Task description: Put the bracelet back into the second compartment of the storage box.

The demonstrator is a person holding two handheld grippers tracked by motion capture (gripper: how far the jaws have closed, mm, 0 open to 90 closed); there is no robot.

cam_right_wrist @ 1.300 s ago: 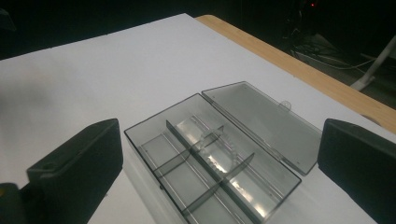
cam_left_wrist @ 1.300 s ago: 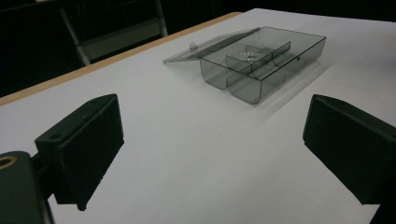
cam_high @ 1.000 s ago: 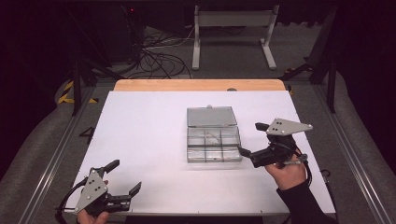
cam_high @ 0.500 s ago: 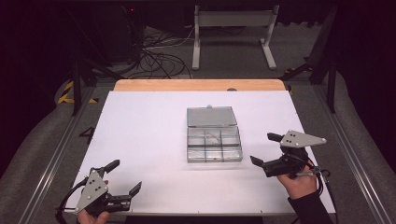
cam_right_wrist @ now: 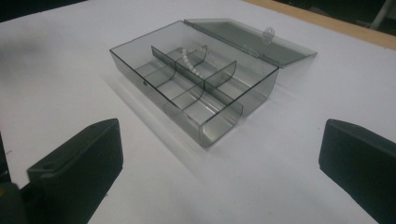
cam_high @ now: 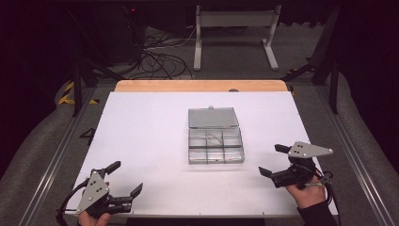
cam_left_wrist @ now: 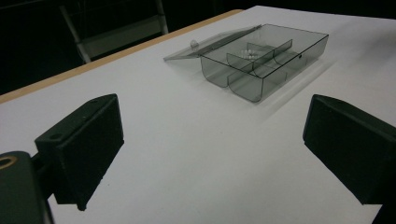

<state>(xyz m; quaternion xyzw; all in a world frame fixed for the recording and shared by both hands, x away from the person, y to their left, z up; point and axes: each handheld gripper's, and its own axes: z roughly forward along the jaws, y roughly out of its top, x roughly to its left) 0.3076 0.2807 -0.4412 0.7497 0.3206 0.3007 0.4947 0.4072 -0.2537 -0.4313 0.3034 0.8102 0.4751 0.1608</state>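
A clear smoky-grey plastic compartment box [cam_high: 216,146] sits near the middle of the white desk [cam_high: 141,127], its flat hinged lid [cam_high: 212,117] folded open and lying on the desk on the box's far side. Thin dividers split the box into small cells, and a short string of tiny white beads [cam_right_wrist: 194,58] lies in one of the cells in the row next to the lid; the other cells look bare.

The right gripper [cam_high: 273,162] is held just off the box's right near corner, apart from it, with its fingers spread wide and holding nothing. In the right gripper view the box lies ahead between the two black fingers [cam_right_wrist: 79,172], one corner turned toward the camera.

The left gripper [cam_high: 124,181] is well apart from the box, down toward the near-left corner of the desk, its fingers also wide open and empty. In the left gripper view the box shows farther off, beyond the fingers [cam_left_wrist: 86,144].
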